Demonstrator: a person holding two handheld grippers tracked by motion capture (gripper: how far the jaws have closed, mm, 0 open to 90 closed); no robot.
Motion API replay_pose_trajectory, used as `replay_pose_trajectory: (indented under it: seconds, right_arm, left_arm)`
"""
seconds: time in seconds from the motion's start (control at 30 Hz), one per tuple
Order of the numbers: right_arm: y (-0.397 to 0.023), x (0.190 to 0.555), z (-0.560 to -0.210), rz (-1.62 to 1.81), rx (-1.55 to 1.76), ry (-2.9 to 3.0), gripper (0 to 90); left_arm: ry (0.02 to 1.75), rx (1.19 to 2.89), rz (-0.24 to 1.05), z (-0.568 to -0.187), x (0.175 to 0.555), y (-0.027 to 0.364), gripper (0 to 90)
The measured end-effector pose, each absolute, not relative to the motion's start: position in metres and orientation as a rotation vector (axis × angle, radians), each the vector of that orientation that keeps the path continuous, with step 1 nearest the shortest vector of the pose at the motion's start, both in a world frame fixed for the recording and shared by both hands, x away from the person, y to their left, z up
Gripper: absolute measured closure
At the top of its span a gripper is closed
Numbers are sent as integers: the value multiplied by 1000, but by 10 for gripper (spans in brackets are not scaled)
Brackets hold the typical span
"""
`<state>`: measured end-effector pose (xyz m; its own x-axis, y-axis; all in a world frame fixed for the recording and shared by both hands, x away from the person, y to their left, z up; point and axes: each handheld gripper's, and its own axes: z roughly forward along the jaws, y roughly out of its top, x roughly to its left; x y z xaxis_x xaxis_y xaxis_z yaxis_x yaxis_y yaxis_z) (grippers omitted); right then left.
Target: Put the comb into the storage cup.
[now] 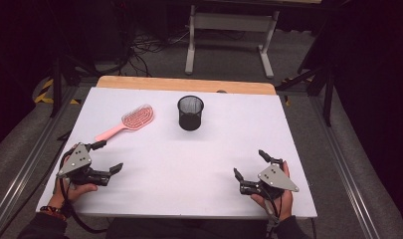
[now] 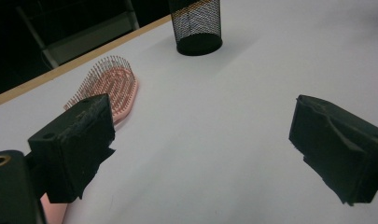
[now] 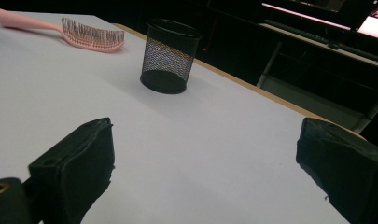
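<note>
- Left tool and right tool rest at the near edge of the white desk, jaws spread wide, holding nothing.
- The pink hairbrush lies bristles-up just beyond the left tool; a clumsy reach could shove it.
- The light mesh cup, mid-desk, might tip if bumped.
- Beyond: dark room, floor cables.

White table across the middle, with a light wooden strip showing along its far edge. On it, a pink hairbrush, pink handle, pink bristle rows. Next, a black mesh cup, fine grid pattern on its wall, solid black base. Both tools are black, left tool and right tool, each topped by a grey plate.
</note>
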<state>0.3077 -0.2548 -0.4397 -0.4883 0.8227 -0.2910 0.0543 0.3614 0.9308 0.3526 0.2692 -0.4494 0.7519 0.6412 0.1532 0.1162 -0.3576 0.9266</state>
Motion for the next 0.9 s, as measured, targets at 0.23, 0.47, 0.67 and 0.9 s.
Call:
replay_pose_trajectory:
  seconds: [0.23, 0.47, 0.67, 0.9]
  right_arm:
    - [-253, 306, -439, 1223, 759, 1824, 55]
    - [-251, 308, -438, 1232, 756, 1833, 54]
    - [-250, 309, -439, 1227, 747, 1846, 55]
    - [-251, 312, -440, 1233, 764, 1855, 56]
  left_arm:
    - [574, 1889, 629, -449, 351, 268, 103]
    - [588, 1898, 630, -449, 350, 274, 99]
    - [634, 1904, 628, -446, 353, 279, 101]
    - [700, 1950, 623, -439, 364, 288, 101]
